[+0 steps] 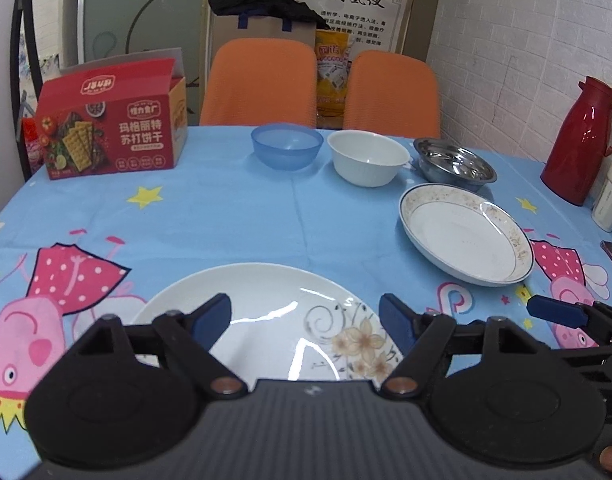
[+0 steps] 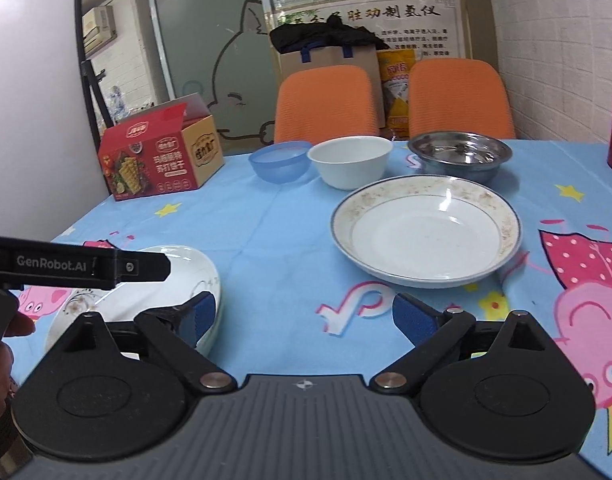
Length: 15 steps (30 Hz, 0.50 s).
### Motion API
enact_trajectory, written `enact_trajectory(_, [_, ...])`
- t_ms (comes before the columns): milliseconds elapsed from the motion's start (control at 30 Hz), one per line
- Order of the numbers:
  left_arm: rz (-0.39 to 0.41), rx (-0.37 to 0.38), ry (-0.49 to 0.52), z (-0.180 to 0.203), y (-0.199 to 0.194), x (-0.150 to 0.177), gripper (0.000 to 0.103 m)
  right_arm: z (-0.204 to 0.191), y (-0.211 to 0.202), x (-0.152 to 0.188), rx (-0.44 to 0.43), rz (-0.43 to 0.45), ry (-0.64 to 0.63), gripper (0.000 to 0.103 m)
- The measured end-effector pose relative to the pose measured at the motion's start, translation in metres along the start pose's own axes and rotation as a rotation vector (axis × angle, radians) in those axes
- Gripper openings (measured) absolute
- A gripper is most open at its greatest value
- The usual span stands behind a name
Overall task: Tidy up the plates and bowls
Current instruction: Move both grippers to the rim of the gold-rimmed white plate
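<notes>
The left tool (image 1: pixel 305 322) is spread wide above a white flowered plate (image 1: pixel 266 312) that lies on the near edge of the bench (image 1: pixel 306 220), nothing between its fingers. The right tool (image 2: pixel 304 322) is likewise spread and empty, just right of that plate, over bare blue cloth. A second plate with a speckled rim (image 2: pixel 426 232) lies further back on the right. Behind it, three bowls stand in a row along the far edge: a blue bowl (image 2: pixel 280 164) on the left, a white bowl (image 2: pixel 350 162) in the middle, a steel bowl (image 2: pixel 460 156) on the right, close to one another. A red cracker box (image 1: pixel 114 128) stands at the far left, a red flask (image 1: pixel 582 140) at the far right. Two orange chairs (image 1: pixel 262 80) stand behind.
</notes>
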State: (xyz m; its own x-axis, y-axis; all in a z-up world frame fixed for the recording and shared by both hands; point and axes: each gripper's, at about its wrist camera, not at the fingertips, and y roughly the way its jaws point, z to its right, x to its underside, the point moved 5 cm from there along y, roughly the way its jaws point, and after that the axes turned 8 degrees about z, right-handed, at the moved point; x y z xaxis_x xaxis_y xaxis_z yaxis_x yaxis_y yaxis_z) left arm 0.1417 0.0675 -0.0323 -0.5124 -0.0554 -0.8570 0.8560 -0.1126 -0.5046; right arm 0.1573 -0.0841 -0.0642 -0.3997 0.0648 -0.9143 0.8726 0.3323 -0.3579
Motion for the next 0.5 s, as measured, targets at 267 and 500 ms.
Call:
enact_trajectory(267, [-0.028,0.032,0.049,0.037,0.02,-0.005,0.076,0.045,-0.008,-0.003,0.065,0.006,0.08,0.103])
enact_trajectory(500, [-0.062,0.046,0.079,0.056,0.041,-0.008,0.076,0.079,-0.007,-0.005,0.105,0.018,0.139,0.103])
